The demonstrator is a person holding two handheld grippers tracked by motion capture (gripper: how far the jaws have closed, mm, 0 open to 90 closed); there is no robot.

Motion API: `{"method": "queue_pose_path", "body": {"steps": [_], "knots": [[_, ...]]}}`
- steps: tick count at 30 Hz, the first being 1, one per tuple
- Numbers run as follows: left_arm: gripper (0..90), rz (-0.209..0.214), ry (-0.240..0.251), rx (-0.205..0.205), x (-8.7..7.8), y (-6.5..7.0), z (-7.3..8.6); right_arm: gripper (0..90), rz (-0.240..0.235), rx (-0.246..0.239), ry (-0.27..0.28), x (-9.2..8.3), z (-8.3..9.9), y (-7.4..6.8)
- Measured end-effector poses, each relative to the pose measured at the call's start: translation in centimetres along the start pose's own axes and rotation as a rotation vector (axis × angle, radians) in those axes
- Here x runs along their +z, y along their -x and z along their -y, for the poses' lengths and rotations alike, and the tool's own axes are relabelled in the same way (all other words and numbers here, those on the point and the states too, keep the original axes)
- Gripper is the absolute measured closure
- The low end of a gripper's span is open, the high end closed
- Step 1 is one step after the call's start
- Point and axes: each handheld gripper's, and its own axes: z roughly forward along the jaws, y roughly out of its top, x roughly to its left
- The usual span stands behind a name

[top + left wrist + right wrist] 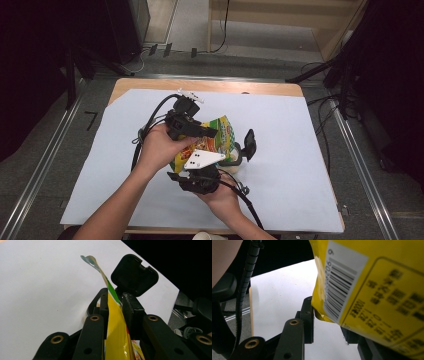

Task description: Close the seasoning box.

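While you held the yellow snack bag (220, 142) above the table | left gripper (115, 305) clamped its edge | right gripper (325, 322) pinched its lower corner.

Black grippers (207, 145) with brass rivets, corrugated cables, one grey three-cornered plate (202, 159).

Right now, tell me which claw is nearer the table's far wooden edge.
Left. The left claw clamps the snack bag on the side towards the far edge. The right claw has the bag between its jaws on the person's side, farther back.
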Motion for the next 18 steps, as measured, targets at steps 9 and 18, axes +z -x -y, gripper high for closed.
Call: {"method": "queue_pose_path", "body": {"steps": [9, 18], "knots": [[79.0, 0.002, 0.000, -0.001, -0.04, -0.03, 0.02, 68.6, -0.002, -0.006, -0.003, -0.02, -0.01, 0.00], [79.0, 0.006, 0.002, 0.000, -0.06, -0.05, 0.01, 68.6, 0.001, -0.009, -0.003, -0.04, -0.04, -0.02]]}}
